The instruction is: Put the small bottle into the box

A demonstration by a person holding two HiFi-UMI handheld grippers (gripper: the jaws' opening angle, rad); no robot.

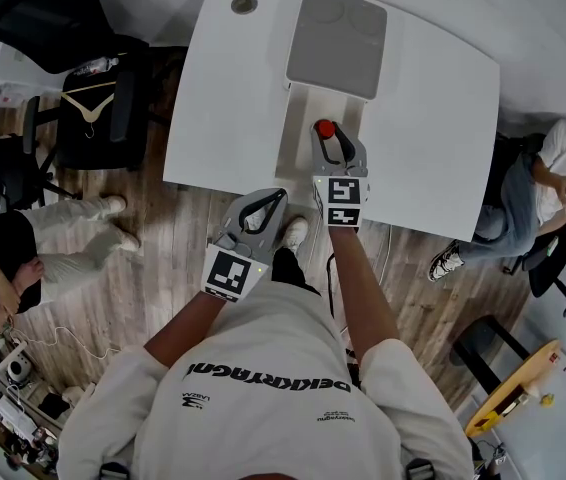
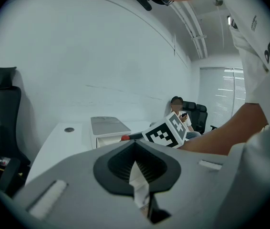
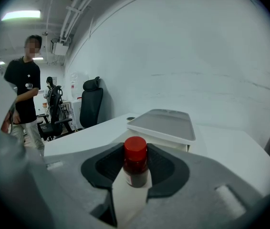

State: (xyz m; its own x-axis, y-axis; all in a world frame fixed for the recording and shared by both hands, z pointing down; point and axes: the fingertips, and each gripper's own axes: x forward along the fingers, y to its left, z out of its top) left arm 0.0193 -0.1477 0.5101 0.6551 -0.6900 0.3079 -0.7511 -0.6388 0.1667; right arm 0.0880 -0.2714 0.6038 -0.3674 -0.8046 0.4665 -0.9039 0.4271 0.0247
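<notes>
A small dark bottle with a red cap (image 1: 325,128) stands upright between the jaws of my right gripper (image 1: 332,140), which is shut on it. In the right gripper view the bottle (image 3: 135,165) fills the gap between the pads, just in front of the box. The white box (image 1: 306,133) lies on the white table (image 1: 433,118), and its grey lid (image 1: 336,40) covers the far part. The same box (image 3: 163,124) shows straight ahead in the right gripper view. My left gripper (image 1: 275,200) hangs at the table's near edge, shut and with nothing in it; its view shows the box (image 2: 108,127) beyond.
A round cable hole (image 1: 244,4) sits in the table's far left corner. A black office chair (image 1: 93,108) and a standing person (image 1: 23,258) are on the left. Another person (image 1: 553,178) sits at the right of the table.
</notes>
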